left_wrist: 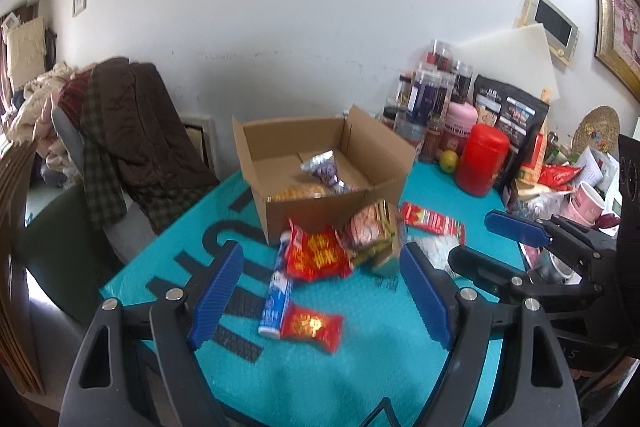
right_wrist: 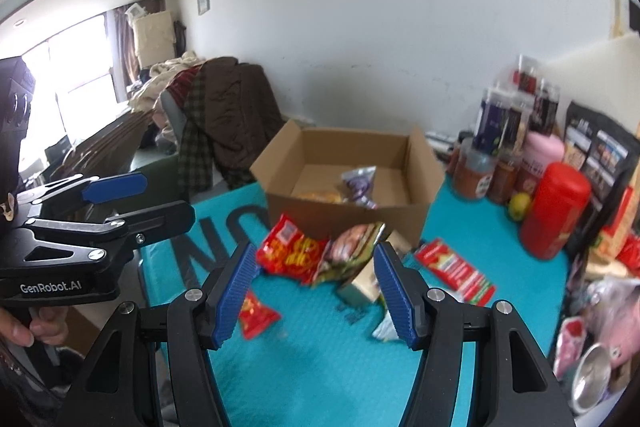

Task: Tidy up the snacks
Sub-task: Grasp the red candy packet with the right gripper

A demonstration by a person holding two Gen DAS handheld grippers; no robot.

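Now: both my tongs hang over the teal mat (left_wrist: 320, 379), nothing gripped. Left gripper (left_wrist: 320, 291) stands wide apart and empty; right gripper (right_wrist: 316, 291) is spread and empty too, its blue ribbed pads (right_wrist: 234, 297) clear of every packet.

Where the snacks lie: the cardboard box (left_wrist: 320, 215) sits at the far side of the mat, flaps up, with a silver-purple pouch (left_wrist: 324, 167) and something yellow already inside. In front of it, loose on the mat: a red crinkled bag (left_wrist: 316, 255) leaning against the box wall, a mixed-print packet (left_wrist: 370, 231) beside it, a flat red-striped packet (left_wrist: 434, 221) to the right, a blue-white tube (left_wrist: 276, 303) and a small red sachet (left_wrist: 312, 325) nearest my left tongs.

Judgement on the step: pick one loose snack and carry it to the box. I would take the sachet with the left, closing across its narrow width near the middle, not on a sealed edge.

Materials: the bags are thin glossy foil, air-puffed, likely to slide or crumple. The tube looks rigid, round; it may roll. The mat is dimpled. The box is plain corrugated board, light, so it may shift if bumped.
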